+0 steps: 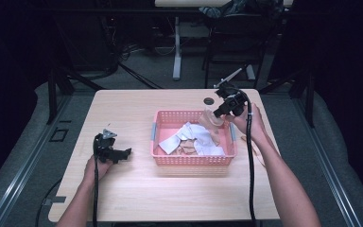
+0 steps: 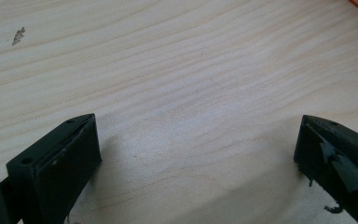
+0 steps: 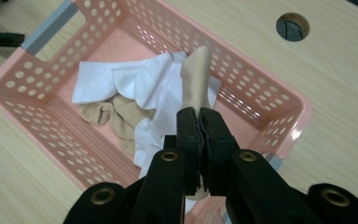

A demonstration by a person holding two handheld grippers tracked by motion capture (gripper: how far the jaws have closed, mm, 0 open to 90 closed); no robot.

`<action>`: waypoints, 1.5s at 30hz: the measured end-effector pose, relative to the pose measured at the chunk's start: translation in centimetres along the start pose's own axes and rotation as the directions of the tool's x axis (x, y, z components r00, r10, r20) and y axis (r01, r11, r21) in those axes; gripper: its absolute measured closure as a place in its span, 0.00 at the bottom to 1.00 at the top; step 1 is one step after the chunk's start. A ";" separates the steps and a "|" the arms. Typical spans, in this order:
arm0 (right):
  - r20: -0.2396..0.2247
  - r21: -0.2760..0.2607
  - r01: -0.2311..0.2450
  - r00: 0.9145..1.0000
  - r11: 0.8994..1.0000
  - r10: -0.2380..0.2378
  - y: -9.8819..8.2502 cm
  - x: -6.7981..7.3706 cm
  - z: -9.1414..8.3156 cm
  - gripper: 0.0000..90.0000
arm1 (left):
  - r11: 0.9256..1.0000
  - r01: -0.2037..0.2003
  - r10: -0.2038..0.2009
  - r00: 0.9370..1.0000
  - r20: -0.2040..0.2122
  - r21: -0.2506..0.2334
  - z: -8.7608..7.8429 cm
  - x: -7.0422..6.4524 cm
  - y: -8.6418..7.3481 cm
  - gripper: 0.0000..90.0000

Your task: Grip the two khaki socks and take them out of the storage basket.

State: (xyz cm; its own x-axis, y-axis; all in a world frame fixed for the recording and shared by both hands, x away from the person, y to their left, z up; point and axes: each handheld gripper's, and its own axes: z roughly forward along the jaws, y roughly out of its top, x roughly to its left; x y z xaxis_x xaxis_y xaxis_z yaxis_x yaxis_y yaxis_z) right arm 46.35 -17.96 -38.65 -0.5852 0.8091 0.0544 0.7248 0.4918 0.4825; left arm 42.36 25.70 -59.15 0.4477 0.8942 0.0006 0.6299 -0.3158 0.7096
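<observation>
Right gripper view — tan sock (image 3: 196,77), limp.

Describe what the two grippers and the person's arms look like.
Both grippers, left and right, are black with blocky two-piece jaws. The left carries a grey three-cornered plate. A black cable trails from each. Brass-coloured screws mark the right's frame. The forearms are bare, no sleeves.

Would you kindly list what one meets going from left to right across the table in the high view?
Left gripper, open over bare table → pink basket → white socks lying in it → beige sock hanging over the basket → right gripper, shut on that sock.
</observation>
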 end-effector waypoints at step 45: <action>0.081 -0.238 -0.060 0.993 0.969 0.082 -2.2 -4.7 -13.1 0.97 | 1.000 0.000 0.000 1.000 0.000 0.000 0.0 0.0 0.0 0.00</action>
State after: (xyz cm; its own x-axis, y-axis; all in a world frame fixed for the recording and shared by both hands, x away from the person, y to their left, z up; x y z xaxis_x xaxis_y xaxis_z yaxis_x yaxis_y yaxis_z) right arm 42.74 -27.07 -28.55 -0.4927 0.8699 0.0227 0.6513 0.3513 0.6726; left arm 42.35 25.69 -59.15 0.4476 0.8942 0.0004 0.6300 -0.3156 0.7095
